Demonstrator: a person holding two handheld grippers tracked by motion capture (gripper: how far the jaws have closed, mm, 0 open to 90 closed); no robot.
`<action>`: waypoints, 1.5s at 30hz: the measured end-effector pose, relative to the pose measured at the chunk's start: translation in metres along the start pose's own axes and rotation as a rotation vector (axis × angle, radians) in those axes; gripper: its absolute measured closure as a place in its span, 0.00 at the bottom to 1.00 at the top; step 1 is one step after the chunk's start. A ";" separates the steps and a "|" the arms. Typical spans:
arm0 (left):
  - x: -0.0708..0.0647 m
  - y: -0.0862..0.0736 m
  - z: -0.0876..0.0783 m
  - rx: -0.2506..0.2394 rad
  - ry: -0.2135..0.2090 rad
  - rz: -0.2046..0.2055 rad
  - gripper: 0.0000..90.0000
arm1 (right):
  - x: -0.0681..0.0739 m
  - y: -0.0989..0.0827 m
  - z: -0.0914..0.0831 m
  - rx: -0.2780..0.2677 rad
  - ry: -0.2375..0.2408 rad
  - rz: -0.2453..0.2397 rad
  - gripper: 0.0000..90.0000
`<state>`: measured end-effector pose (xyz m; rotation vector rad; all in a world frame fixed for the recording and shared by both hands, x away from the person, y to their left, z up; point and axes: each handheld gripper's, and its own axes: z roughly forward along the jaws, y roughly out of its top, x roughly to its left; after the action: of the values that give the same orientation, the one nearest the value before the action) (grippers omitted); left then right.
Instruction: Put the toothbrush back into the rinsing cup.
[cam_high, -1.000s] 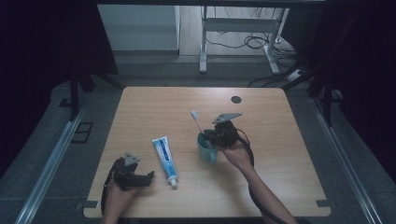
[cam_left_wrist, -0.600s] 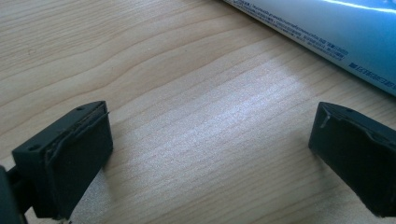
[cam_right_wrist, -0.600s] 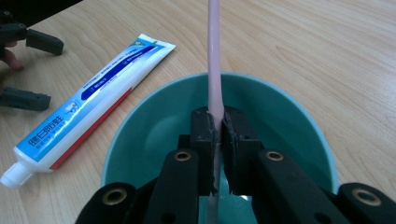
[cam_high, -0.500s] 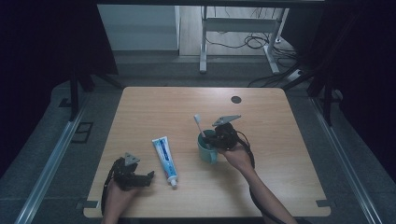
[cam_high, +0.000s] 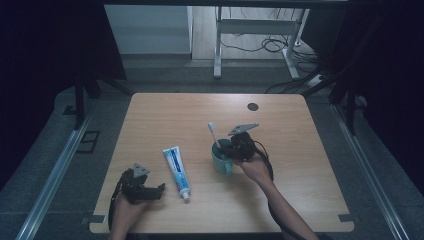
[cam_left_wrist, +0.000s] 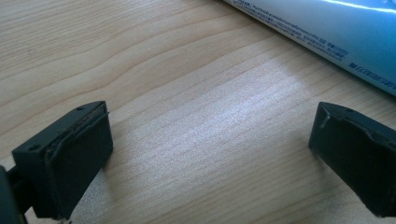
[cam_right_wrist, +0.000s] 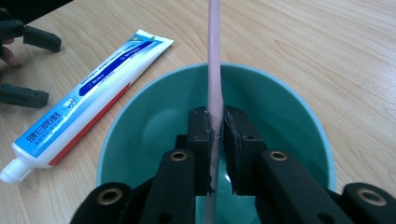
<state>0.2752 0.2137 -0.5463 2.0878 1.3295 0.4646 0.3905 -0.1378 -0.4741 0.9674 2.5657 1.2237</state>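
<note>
A teal cup (cam_high: 220, 161) stands right of the table's middle. A pink toothbrush (cam_high: 214, 134) stands in it, white head up and leaning left. My right gripper (cam_high: 229, 150) reaches into the cup (cam_right_wrist: 289, 93) from the right. Its pads close on the toothbrush handle (cam_right_wrist: 214, 46) in the right gripper view (cam_right_wrist: 217, 126). Those jaws have just been opening slightly, with the handle still between them. A blue-and-white toothpaste tube (cam_high: 176, 167) lies flat left of the cup. My left gripper (cam_high: 156, 192) rests open at the front left, its jaws (cam_left_wrist: 210, 154) wide over bare wood beside the tube (cam_left_wrist: 327, 28).
The wooden table (cam_high: 280, 130) has a dark round grommet (cam_high: 253, 106) at its far right. Beyond the table are a desk frame and cables on the floor. Cables trail from both grippers along the forearms.
The toothbrush head has shifted slightly right and a little lower, nearer the cup. Both hands have stayed where they were.
</note>
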 end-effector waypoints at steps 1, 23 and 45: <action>0.000 0.000 0.000 0.000 0.000 0.000 0.00 | 0.000 0.000 0.000 0.000 0.000 0.000 0.88; 0.000 0.000 0.000 0.000 0.001 0.000 0.00 | 0.009 0.008 -0.011 0.004 -0.015 -0.052 0.59; 0.000 0.000 0.000 0.000 0.000 0.003 0.00 | 0.016 0.011 -0.037 -0.018 -0.008 -0.083 0.45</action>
<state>0.2753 0.2138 -0.5463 2.0902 1.3265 0.4663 0.3697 -0.1471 -0.4390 0.8520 2.5565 1.2162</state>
